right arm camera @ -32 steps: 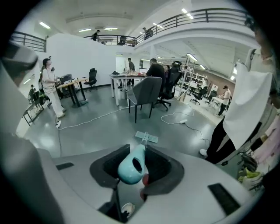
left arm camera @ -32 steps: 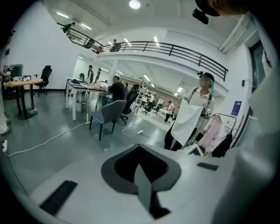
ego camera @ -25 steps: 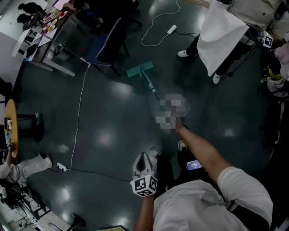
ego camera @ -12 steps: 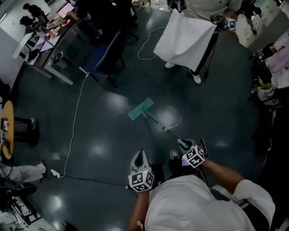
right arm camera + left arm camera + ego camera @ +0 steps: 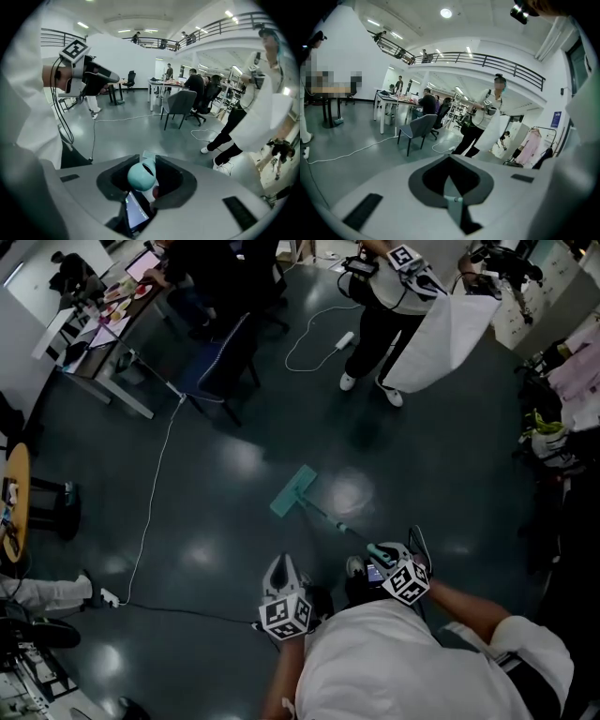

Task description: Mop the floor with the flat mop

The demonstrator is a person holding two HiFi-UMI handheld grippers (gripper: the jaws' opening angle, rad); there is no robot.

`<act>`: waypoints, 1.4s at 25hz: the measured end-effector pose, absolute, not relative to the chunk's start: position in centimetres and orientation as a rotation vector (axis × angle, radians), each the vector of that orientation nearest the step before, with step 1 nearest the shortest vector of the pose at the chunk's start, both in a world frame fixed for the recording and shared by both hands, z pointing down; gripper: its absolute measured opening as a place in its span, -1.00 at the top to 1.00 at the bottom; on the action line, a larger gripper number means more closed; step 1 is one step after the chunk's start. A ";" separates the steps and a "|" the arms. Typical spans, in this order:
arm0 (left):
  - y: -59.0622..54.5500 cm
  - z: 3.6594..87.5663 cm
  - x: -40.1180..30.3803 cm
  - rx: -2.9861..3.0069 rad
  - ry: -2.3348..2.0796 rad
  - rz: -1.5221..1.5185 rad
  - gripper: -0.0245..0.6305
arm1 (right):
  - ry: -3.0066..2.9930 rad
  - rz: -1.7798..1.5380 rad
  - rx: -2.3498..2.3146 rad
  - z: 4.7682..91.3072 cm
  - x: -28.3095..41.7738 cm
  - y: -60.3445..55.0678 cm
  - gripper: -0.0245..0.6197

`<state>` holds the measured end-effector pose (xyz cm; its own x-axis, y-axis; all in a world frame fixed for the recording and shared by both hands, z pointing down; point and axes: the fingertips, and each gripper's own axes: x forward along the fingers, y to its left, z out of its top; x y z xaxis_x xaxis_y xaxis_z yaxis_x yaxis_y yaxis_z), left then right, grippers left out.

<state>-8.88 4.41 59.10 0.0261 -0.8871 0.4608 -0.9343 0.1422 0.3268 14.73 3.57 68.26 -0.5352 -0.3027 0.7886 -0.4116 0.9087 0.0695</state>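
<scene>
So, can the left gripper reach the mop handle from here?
Probably yes: the left gripper is empty beside the right gripper, which holds the handle top, and only bare floor lies between. Its jaws look shut, so they'd need opening first.

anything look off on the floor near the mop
Yes: a white cable trails loose across the floor left of the flat mop, ending at a power strip. It may snag the mop.
</scene>
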 end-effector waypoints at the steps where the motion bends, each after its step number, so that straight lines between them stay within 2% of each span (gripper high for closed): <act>1: 4.8 59.2 -9.2 1.725 -1.869 0.108 0.91 | -2.166 0.143 0.492 69.1 14.1 3.3 0.58; 5: 5.6 59.3 -10.9 1.663 -1.926 0.097 0.91 | -2.159 0.123 0.485 72.9 9.8 0.5 0.58; 13: 6.0 59.2 -15.2 1.570 -2.004 0.081 0.91 | -2.172 0.104 0.547 78.4 -6.8 -10.6 0.58; 17: 7.4 59.4 -17.0 1.549 -2.025 0.079 0.91 | -2.176 0.081 0.558 77.8 -12.7 -13.8 0.58; 21: 9.5 60.1 -17.4 1.544 -2.020 0.074 0.91 | -2.135 0.094 0.510 76.2 -11.3 -11.1 0.58; 28: 10.6 57.8 -14.6 1.640 -1.976 0.038 0.91 | -2.153 0.154 0.498 64.7 0.6 -0.5 0.58; 31: 9.9 55.6 -14.6 1.701 -1.976 -0.002 0.91 | -2.197 0.135 0.497 60.5 0.5 2.0 0.58; 35: 8.6 54.2 -14.1 1.759 -1.965 0.005 0.91 | -2.234 0.128 0.501 59.6 -0.9 2.2 0.58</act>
<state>-14.13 8.61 54.24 -0.0414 -0.9312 0.3622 -0.9331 0.1656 0.3193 -0.93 2.18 59.63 -0.5816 -0.3114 0.7515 -0.3953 0.9156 0.0735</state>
